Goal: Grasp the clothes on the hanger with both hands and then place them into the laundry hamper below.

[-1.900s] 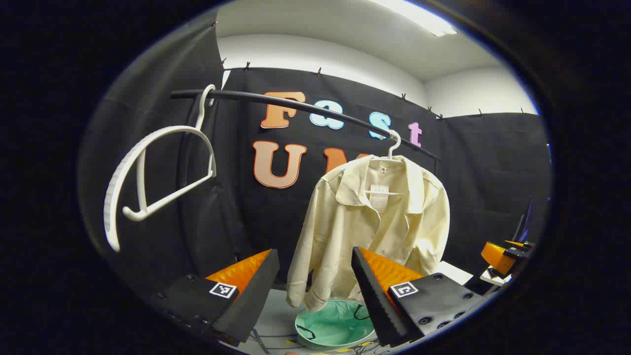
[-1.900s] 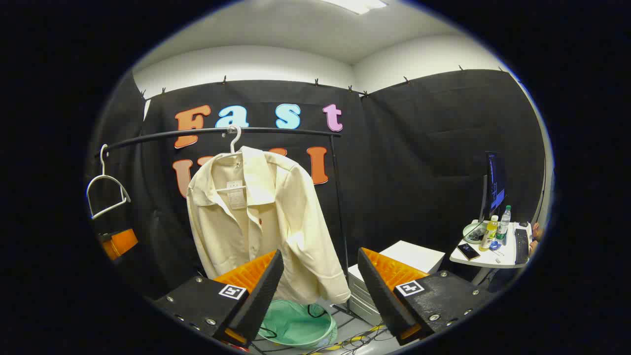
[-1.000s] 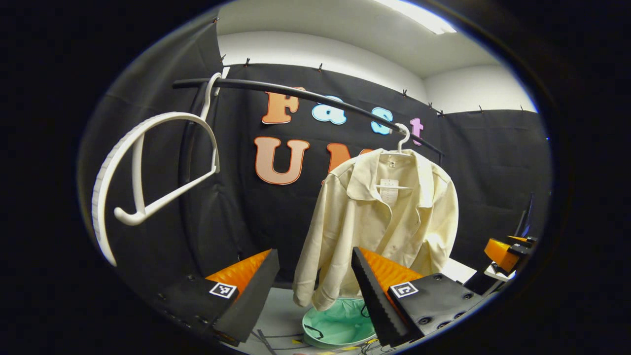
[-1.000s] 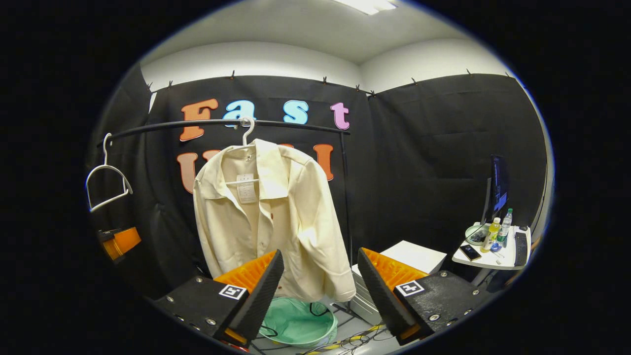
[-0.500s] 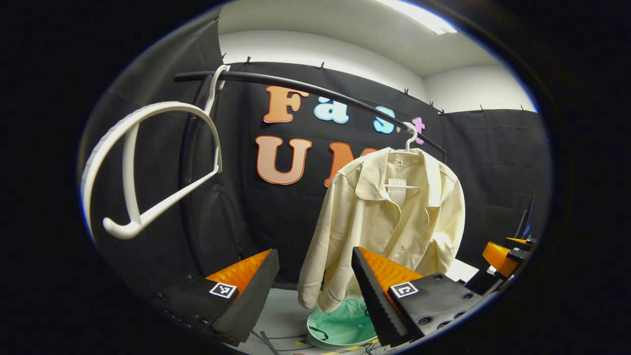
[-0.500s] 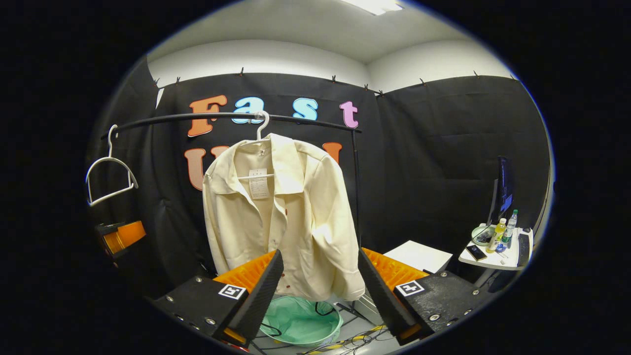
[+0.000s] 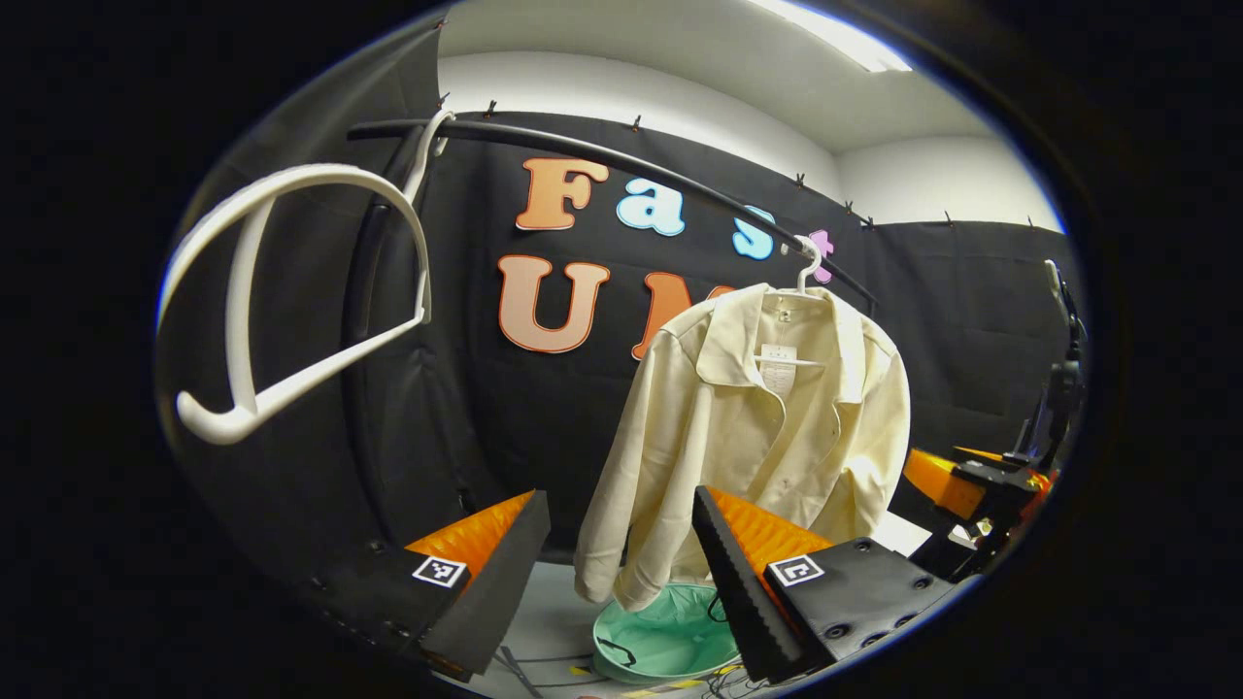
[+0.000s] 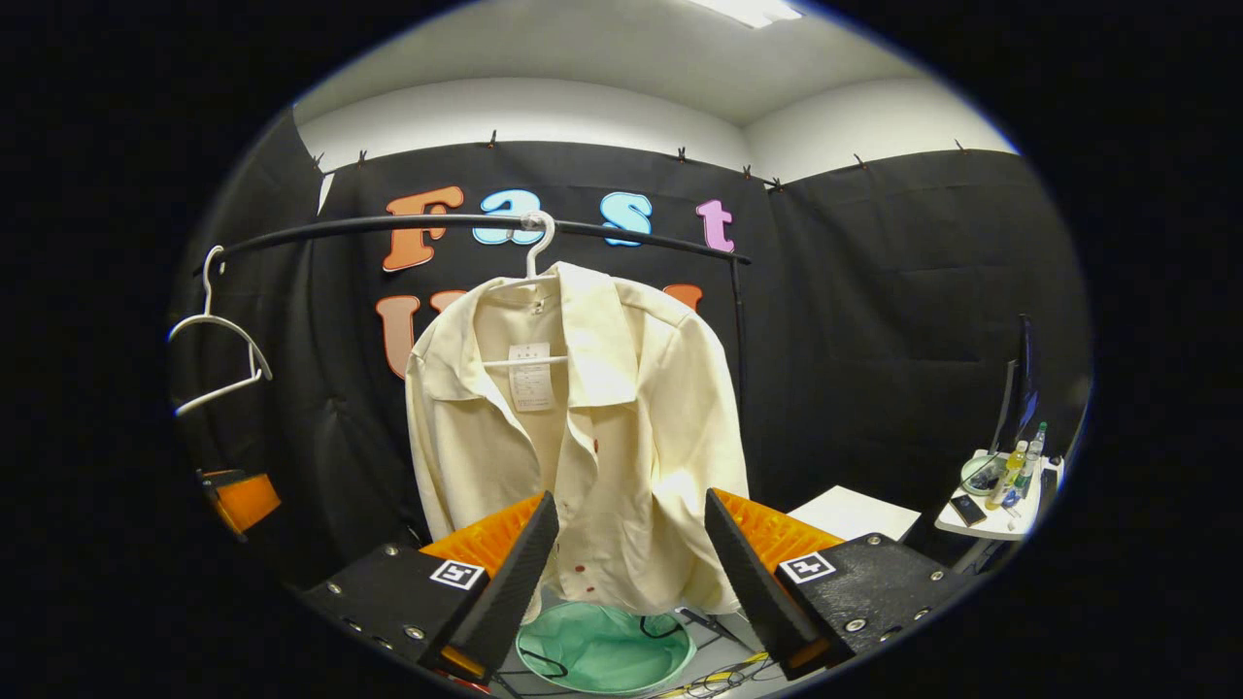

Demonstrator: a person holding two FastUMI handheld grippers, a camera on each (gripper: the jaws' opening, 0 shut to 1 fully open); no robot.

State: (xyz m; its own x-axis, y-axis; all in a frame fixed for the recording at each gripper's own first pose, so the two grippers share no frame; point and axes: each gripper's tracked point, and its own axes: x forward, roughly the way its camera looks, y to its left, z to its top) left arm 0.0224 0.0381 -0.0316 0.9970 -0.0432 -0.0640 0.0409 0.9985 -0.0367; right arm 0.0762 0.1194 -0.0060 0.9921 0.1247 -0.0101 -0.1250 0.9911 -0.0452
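Shirt: a cream shirt [image 8: 583, 417] is hanging on a white hanger [image 8: 536, 254] from the black rail [image 8: 388, 225], toward the rail's right end; its front is hanging open, with a paper tag showing inside the collar.
Hamper: a pale green laundry hamper [image 8: 604, 649] is sitting on the floor directly under the shirt's hem; dark handles are lying against its rim.
Left gripper: the left gripper [image 7: 621, 558] is hovering short of the shirt with its fingers spread wide, gripping nothing; the shirt's sleeve [image 7: 621, 505] is showing between them, farther off.
Right gripper: the right gripper [image 8: 631, 558] is also gaping wide and holding nothing, pointing at the shirt's lower front.
Spare hanger: an empty white hanger [image 7: 291, 291] is dangling at the rail's left end.
Side table: a small white table [image 8: 995, 519] is standing at the far right, carrying bottles.
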